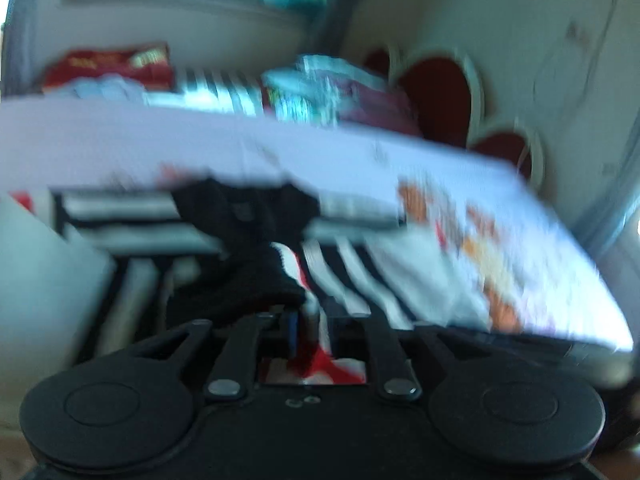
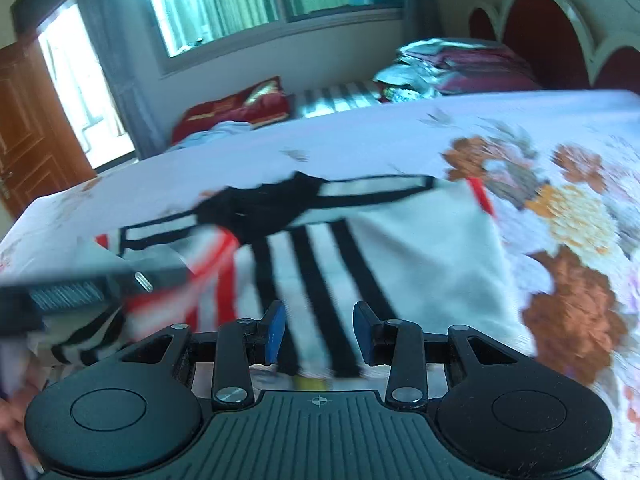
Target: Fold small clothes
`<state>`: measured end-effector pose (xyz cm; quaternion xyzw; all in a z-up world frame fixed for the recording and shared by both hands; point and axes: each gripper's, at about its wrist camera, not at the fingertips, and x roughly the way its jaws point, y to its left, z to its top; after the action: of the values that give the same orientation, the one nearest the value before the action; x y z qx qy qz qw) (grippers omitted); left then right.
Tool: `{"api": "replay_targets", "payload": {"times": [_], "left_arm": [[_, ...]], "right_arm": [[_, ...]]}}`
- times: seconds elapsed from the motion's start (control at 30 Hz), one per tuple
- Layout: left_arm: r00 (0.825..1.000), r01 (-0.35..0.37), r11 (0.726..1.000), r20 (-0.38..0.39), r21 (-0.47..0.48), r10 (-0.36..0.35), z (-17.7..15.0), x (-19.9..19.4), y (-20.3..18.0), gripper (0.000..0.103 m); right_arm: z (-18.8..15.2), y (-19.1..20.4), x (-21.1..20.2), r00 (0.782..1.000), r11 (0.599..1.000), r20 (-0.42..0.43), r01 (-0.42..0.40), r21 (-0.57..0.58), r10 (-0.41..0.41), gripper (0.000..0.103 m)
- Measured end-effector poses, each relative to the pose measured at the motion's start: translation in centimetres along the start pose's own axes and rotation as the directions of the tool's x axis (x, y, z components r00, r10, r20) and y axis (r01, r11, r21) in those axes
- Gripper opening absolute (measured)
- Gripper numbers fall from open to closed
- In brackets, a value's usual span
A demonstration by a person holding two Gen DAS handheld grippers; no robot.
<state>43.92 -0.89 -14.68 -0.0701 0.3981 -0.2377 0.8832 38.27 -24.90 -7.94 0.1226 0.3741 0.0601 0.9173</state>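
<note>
Your left gripper (image 1: 310, 332) is pinching a red-and-white fold of the striped shirt (image 2: 360, 248), jaws nearly together, view badly blurred. Your right gripper (image 2: 319, 330) is hanging with jaws spread, blue pads (image 2: 276, 330) clear of the cloth, just above the shirt's black stripes. The shirt is lying on the floral sheet (image 2: 560, 208). No containers showing; folded bedding (image 2: 460, 66) is sitting behind.
</note>
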Motion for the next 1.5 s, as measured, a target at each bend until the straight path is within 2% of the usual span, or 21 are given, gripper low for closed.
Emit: {"api": "replay_targets", "payload": {"times": [0.1,0.13,0.17,0.2,0.23,0.3,0.47,0.6,0.67,0.77,0.8,0.83,0.87,1.0,1.13,1.17,1.2,1.27,1.33,1.43,1.5], "left_arm": [[0.999,-0.037,0.999,0.004,0.027,0.037,-1.1,-1.1,0.3,0.044],[0.998,-0.062,0.997,0.030,0.037,0.061,-1.2,-2.1,0.2,0.063],[0.993,-0.097,0.994,0.068,0.044,0.094,-1.4,-3.4,0.3,0.072],[0.987,-0.125,0.991,0.104,0.053,0.119,-1.4,-4.9,0.4,0.073],[0.982,-0.151,0.987,0.123,0.060,0.143,-1.4,-6.0,0.9,0.073],[0.969,-0.213,0.976,0.138,0.044,0.205,-1.7,-8.1,2.3,0.073],[0.915,-0.387,0.922,0.126,0.007,0.383,-4.5,-11.4,6.8,0.071],[0.889,-0.453,0.891,0.065,-0.011,0.453,-6.8,-11.2,9.2,0.067],[0.884,-0.464,0.886,0.053,-0.024,0.464,-7.1,-10.4,9.8,0.062],[0.860,-0.505,0.863,0.073,-0.025,0.505,-6.6,-8.9,10.6,0.049],[0.855,-0.512,0.858,0.076,-0.040,0.513,-6.5,-8.6,11.0,0.047],[0.855,-0.508,0.859,0.085,-0.065,0.512,-6.4,-8.6,11.5,0.041],[0.854,-0.504,0.859,0.096,-0.088,0.511,-6.4,-8.7,11.9,0.034],[0.864,-0.478,0.869,0.107,-0.127,0.491,-7.1,-9.0,12.5,0.028],[0.874,-0.454,0.871,0.095,-0.190,0.476,-7.6,-9.1,13.0,0.026],[0.881,-0.438,0.871,0.088,-0.224,0.466,-7.4,-9.2,13.5,0.026],[0.886,-0.424,0.870,0.081,-0.252,0.456,-7.3,-9.5,13.8,0.026],[0.893,-0.412,0.873,0.075,-0.262,0.444,-7.2,-9.6,14.0,0.026],[0.899,-0.408,0.881,0.063,-0.240,0.434,-7.3,-9.6,13.9,0.026],[0.904,-0.407,0.888,0.041,-0.216,0.424,-7.2,-9.8,13.7,0.027],[0.909,-0.398,0.891,0.036,-0.220,0.415,-7.2,-10.3,13.6,0.028]], "right_arm": [[-0.1,-0.9,-0.6,1.000,1.000,-0.001,-0.020,0.025,0.020,0.038],[-0.1,-0.9,-0.6,0.999,0.999,-0.002,-0.032,0.030,0.032,0.038],[-0.1,-0.7,-0.6,0.999,0.999,-0.005,-0.043,0.031,0.043,0.038],[-0.2,-0.5,-0.5,0.998,0.998,-0.007,-0.057,0.030,0.057,0.041],[-0.2,0.0,-0.4,0.997,0.997,-0.008,-0.073,0.026,0.073,0.058],[-0.2,1.4,-0.2,0.994,0.994,0.003,-0.105,-0.002,0.105,0.077],[-0.6,6.3,1.4,0.995,0.979,0.012,-0.099,-0.180,0.102,0.077],[-1.0,8.8,3.5,0.997,0.960,0.002,-0.077,-0.268,0.081,0.076],[-0.9,9.2,4.4,0.997,0.957,0.010,-0.065,-0.283,0.071,0.067],[0.2,9.3,5.7,0.999,0.960,0.002,-0.048,-0.276,0.050,0.042],[0.5,9.1,5.9,0.999,0.962,0.001,-0.048,-0.268,0.050,0.028],[0.9,8.8,5.8,0.999,0.965,0.006,-0.046,-0.259,0.049,0.004],[1.2,8.3,5.5,0.999,0.971,0.024,-0.034,-0.236,0.041,0.004],[2.3,3.9,3.2,0.997,0.999,0.080,0.005,-0.050,-0.001,0.004],[1.0,0.5,4.5,0.998,0.999,-0.053,-0.014,0.032,0.016,0.005],[0.7,0.1,4.3,0.998,0.999,-0.059,-0.019,0.029,0.020,0.008],[0.5,-0.3,4.0,0.999,0.999,-0.051,-0.014,0.037,0.016,0.017],[0.6,-1.2,3.3,1.000,0.998,-0.023,0.003,0.069,-0.001,0.021],[0.7,-2.4,2.8,1.000,0.992,-0.018,-0.006,0.125,0.008,0.021],[0.5,-2.6,2.9,0.999,0.994,-0.042,0.002,0.109,0.002,0.019],[0.3,-2.7,2.4,1.000,0.995,-0.028,0.012,0.100,-0.009,0.006]]}}
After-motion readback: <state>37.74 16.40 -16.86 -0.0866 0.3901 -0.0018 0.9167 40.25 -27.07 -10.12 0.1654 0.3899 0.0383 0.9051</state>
